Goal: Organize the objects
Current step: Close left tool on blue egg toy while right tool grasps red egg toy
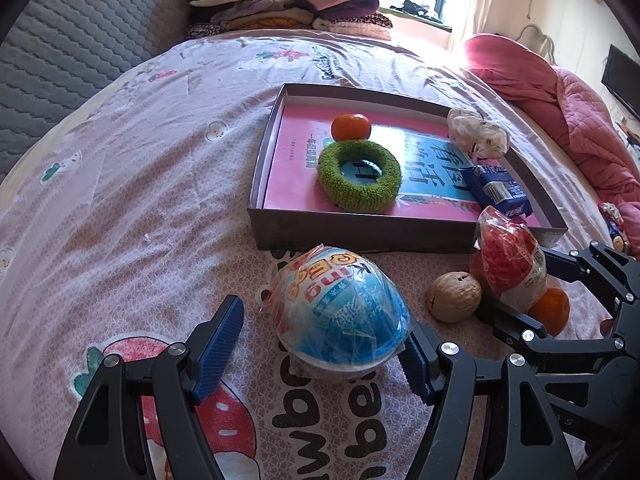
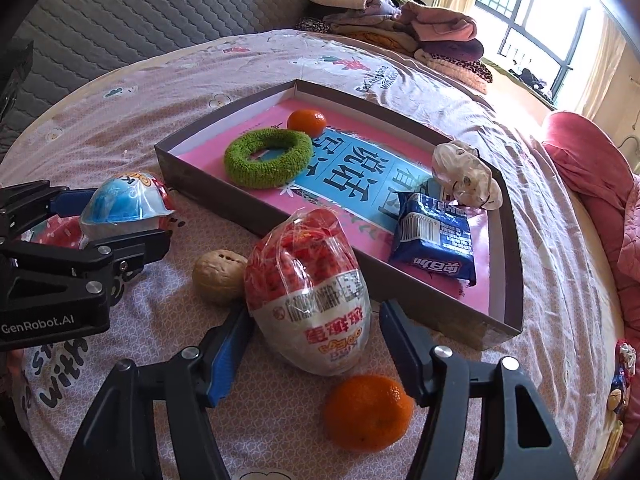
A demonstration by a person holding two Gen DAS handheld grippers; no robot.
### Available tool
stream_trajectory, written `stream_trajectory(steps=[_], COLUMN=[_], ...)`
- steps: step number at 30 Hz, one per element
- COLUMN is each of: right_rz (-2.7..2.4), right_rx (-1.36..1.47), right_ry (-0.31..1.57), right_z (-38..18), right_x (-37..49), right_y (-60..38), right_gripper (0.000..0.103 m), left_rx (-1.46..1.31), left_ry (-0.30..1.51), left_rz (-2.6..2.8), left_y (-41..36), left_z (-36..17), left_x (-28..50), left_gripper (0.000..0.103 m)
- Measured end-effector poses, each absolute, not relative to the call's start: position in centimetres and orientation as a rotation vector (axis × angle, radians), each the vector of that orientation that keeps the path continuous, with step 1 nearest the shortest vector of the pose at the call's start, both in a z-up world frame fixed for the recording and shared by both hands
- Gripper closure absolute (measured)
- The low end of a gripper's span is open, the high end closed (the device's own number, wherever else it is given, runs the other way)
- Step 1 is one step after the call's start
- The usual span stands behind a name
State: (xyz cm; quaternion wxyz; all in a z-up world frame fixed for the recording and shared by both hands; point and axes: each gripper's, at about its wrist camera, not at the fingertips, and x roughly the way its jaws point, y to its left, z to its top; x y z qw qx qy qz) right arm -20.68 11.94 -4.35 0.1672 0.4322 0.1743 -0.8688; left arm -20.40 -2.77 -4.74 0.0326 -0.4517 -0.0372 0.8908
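Pink printed bedspread (image 1: 140, 200) under both my grippers. Left gripper (image 1: 320, 354) gapes around the blue toy egg (image 1: 340, 312); right gripper (image 2: 316, 344) gapes around the red toy egg (image 2: 308, 292), neither gripping.

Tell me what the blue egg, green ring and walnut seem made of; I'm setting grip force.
Blue egg: apparently hard plastic under glossy, crinkled film that shows glare. Green ring: soft, fuzzy fabric, like chenille or terry, matte. Walnut: natural woody shell, dull tan, with small slits.
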Motion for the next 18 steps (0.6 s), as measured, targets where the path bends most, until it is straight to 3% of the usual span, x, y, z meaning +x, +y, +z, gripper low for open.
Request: stream_trajectory(steps=[18], right_rz=[-2.465], right_rx=[1.219], right_ry=[0.455], right_z=[-4.37], right_x=[-20.55], right_y=[11.89], right_gripper=[0.049], left_rx=[-1.365], left_ry=[-0.148], left_rz=[2.734], left_y=[-3.45], left_z=[-5.16], left_x=[-20.8], left_gripper=[0.029])
